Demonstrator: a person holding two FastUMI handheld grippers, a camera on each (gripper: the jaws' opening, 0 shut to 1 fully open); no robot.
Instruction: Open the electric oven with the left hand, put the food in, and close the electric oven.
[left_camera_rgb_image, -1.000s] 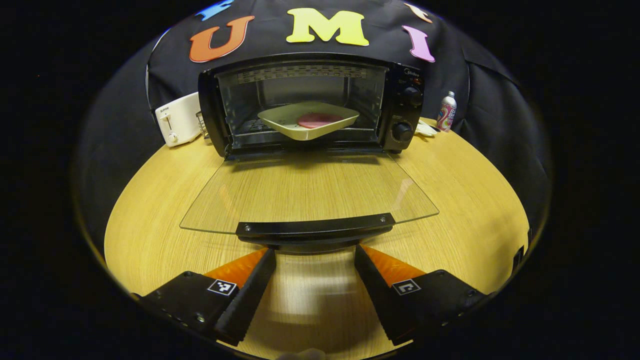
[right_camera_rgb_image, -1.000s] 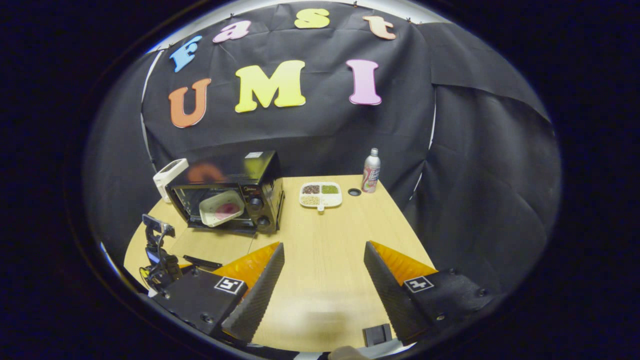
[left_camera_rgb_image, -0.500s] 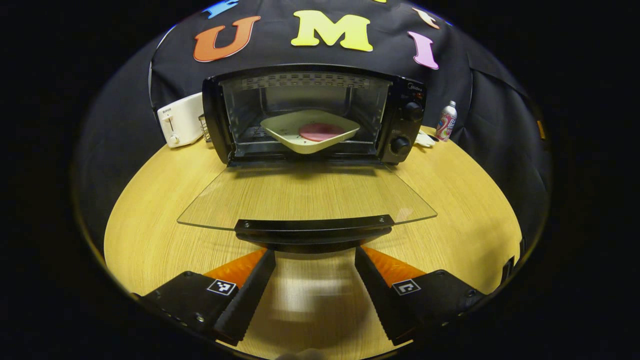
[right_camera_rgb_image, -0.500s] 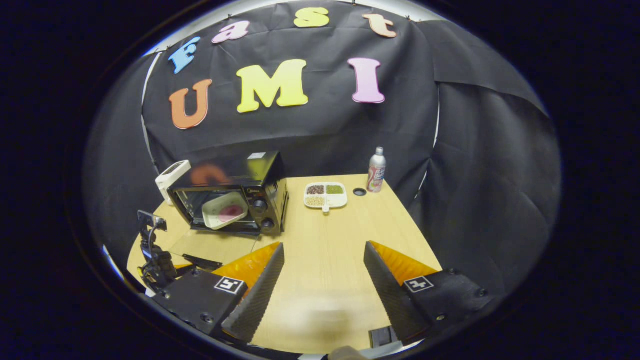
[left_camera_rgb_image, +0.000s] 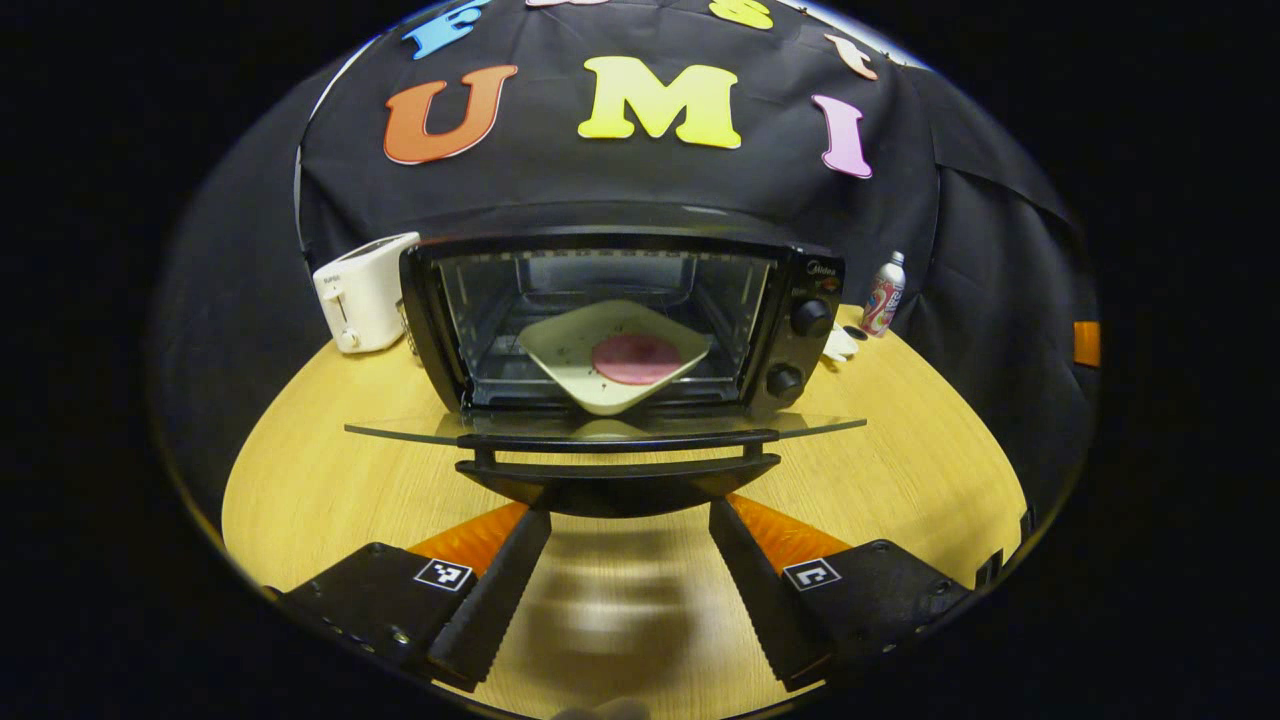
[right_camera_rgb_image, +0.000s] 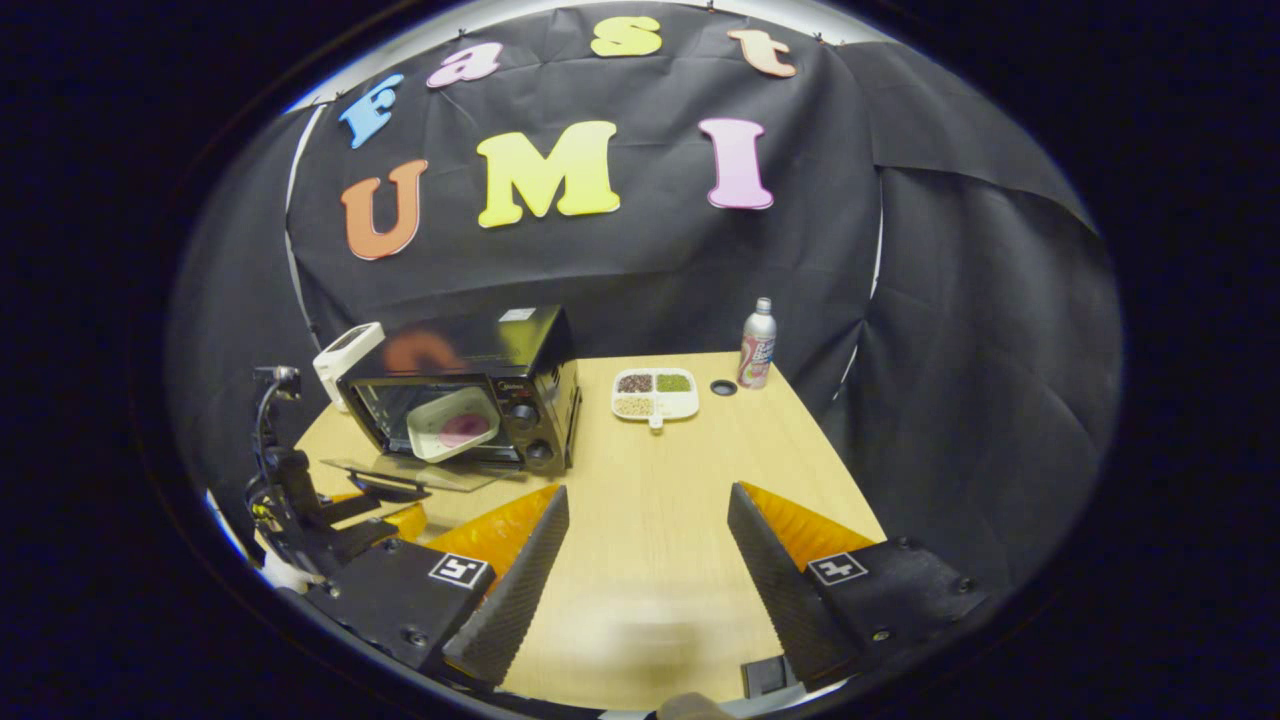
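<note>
Here, the electric oven (left_camera_rgb_image: 620, 320) stands toward the back left of the wooden table (left_camera_rgb_image: 900, 480), its glass door (left_camera_rgb_image: 600, 428) hanging open at about the level of the left gripper view, so that the pane is seen almost edge-on. Inside, a pale square plate (left_camera_rgb_image: 610, 355) carries a round pink slice of food (left_camera_rgb_image: 637, 358). The left gripper (left_camera_rgb_image: 630, 520) sits just below the door's black handle (left_camera_rgb_image: 620, 475), fingers spread wide and closed on nothing; whether they touch the handle cannot be told. The right gripper (right_camera_rgb_image: 648, 530), equally spread and empty, hovers over the table's near middle. A white toaster (left_camera_rgb_image: 362, 292) stands just left of the oven, while a divided dish of grains (right_camera_rgb_image: 654, 394) and a bottle (right_camera_rgb_image: 757, 343) occupy the back edge toward the right corner.
</note>
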